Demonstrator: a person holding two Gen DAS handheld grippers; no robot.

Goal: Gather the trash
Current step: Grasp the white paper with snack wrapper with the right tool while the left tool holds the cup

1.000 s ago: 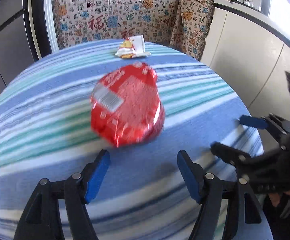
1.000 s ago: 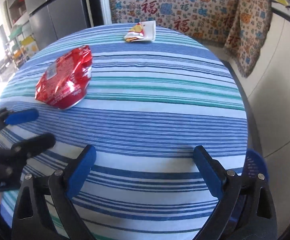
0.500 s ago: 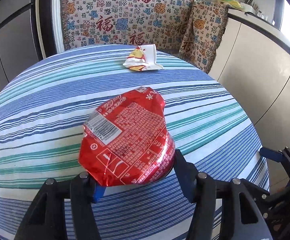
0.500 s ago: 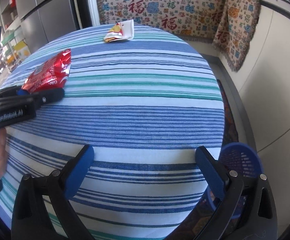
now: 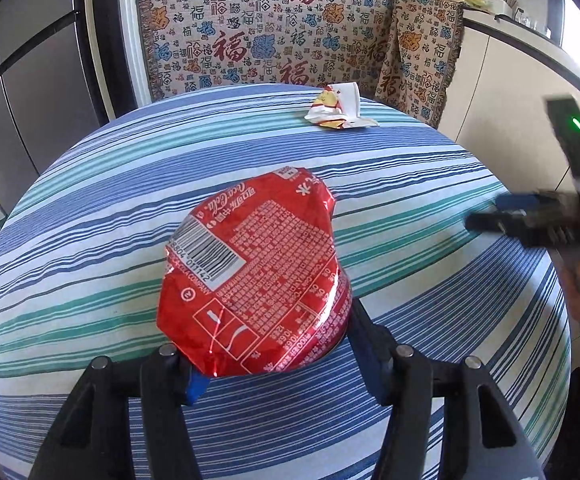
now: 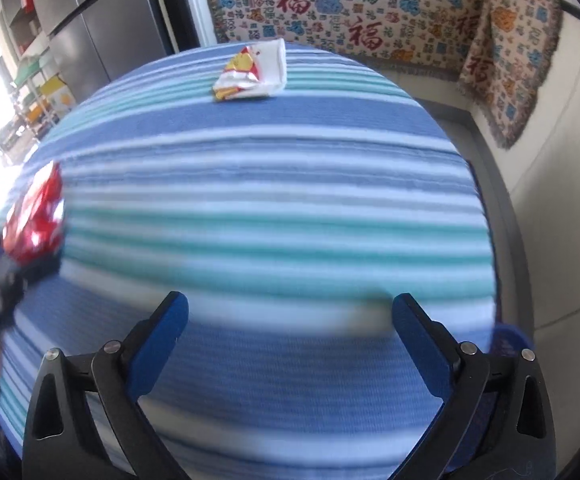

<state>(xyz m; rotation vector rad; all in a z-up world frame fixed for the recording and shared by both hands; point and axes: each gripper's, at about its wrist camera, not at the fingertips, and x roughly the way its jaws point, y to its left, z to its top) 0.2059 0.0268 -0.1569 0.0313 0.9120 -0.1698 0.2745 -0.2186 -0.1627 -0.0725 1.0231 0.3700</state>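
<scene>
A crumpled red Coca-Cola pack (image 5: 258,272) lies on the striped tablecloth (image 5: 90,220), and my left gripper (image 5: 274,356) is shut on its near end, blue pads pressed to both sides. A small white and yellow wrapper (image 5: 338,110) rests near the table's far edge. In the right wrist view the same wrapper (image 6: 250,70) is far ahead, and my right gripper (image 6: 290,304) hangs open over bare cloth with nothing between its fingers. The red pack (image 6: 34,216) shows at that view's left edge. The right gripper (image 5: 530,220) also appears at the right of the left wrist view.
A blue basket (image 6: 510,340) peeks out on the floor past the table's right rim. A bench with a patterned cover (image 5: 274,40) wraps behind the table. A grey fridge (image 5: 30,100) stands to the left, white cabinets (image 5: 510,100) to the right.
My left gripper moved up to the red pack and shut on it. The right gripper swept forward over the table, and the blue basket slid mostly out of its view.
</scene>
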